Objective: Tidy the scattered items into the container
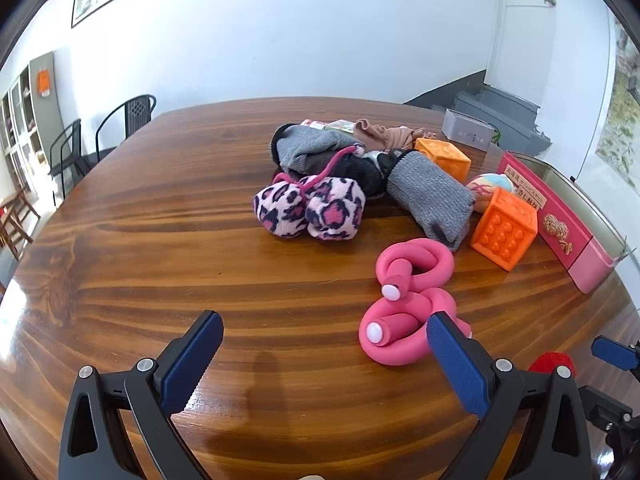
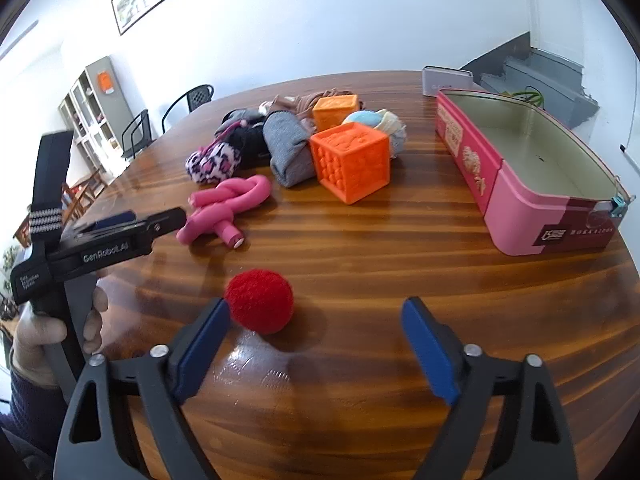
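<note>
Hovering low over the wooden table (image 2: 360,360), we hold both grippers spread wide, nothing between the pads of either one. The right gripper (image 2: 316,344) is closest to the red felt ball (image 2: 260,306), which sits on the wood just ahead of it and off to the left of the gap — touching or nearly touching the tip of the left-hand finger (image 2: 204,344), not centred between the two. Being round, the ball has no long axis to line up with, so in our judgement only a small sideways shift to the left is called for before closing.

The pink tin (image 2: 532,208), the container, stands open ahead and to the right of this gripper, nothing visible in the part of its interior we can see. We judge the right hand the nearer one for both the ball and the tin.

The left gripper (image 1: 324,344) has the pink foam twist (image 1: 408,300) ahead and to its right, one loop lying just beyond the tip of its right-hand finger (image 1: 456,364). Farther back lies the heap — leopard-print pouches (image 1: 310,208), grey socks (image 1: 430,200), two orange cubes (image 1: 504,228).
</note>
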Available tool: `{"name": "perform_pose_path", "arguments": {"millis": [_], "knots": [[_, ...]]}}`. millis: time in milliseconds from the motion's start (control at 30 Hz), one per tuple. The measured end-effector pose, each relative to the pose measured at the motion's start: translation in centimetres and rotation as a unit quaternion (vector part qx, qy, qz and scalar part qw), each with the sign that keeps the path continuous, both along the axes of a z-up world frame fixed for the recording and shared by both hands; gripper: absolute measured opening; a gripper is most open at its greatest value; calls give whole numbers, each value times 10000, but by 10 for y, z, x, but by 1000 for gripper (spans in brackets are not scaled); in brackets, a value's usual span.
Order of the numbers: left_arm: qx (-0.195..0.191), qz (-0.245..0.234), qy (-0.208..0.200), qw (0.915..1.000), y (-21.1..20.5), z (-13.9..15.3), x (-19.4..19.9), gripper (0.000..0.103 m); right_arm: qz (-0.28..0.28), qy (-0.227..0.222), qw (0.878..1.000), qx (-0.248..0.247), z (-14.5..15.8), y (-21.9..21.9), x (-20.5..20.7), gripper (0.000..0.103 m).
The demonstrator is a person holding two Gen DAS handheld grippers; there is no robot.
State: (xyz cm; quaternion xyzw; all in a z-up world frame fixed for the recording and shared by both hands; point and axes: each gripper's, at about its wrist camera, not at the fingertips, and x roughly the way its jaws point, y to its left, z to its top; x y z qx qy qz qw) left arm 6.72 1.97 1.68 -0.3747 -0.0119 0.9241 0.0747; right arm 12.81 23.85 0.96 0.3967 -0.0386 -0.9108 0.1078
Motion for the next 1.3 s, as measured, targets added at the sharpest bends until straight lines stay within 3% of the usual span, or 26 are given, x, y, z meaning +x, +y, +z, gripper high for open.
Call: {"name": "perform_pose_path", "arguments": {"millis": [100, 567, 833, 900, 967, 1033, 1067, 1300], "knots": [[-18, -98, -56, 9999, 5, 0, -3, 103, 161, -108, 9998, 23, -5, -7, 1, 77], [2, -380, -365, 9986, 29, -15, -17, 103, 430, -14, 9991, -61, -3, -21, -7, 77], [142, -376, -560, 9976, 31, -22, -27, 103, 530, -194, 9984, -57, -12, -28, -14, 62], [291, -417, -649, 9966, 29, -24, -29, 92, 552, -272, 9980, -116, -15, -28, -16, 53], [483, -475, -677, 9954, 26, -25, -29, 88, 580, -339, 9977, -134, -18, -29, -17, 46], [510, -612, -649, 9947, 28, -23, -27, 75, 563, -317, 9979, -99, -19, -29, -16, 43], [588, -727, -635, 9936, 29, -23, -26, 63, 567, -317, 9978, -104, -19, -29, -16, 43], [682, -761, -592, 9930, 29, -21, -21, 57, 430, -307, 9984, -185, -20, -25, -16, 42]]}}
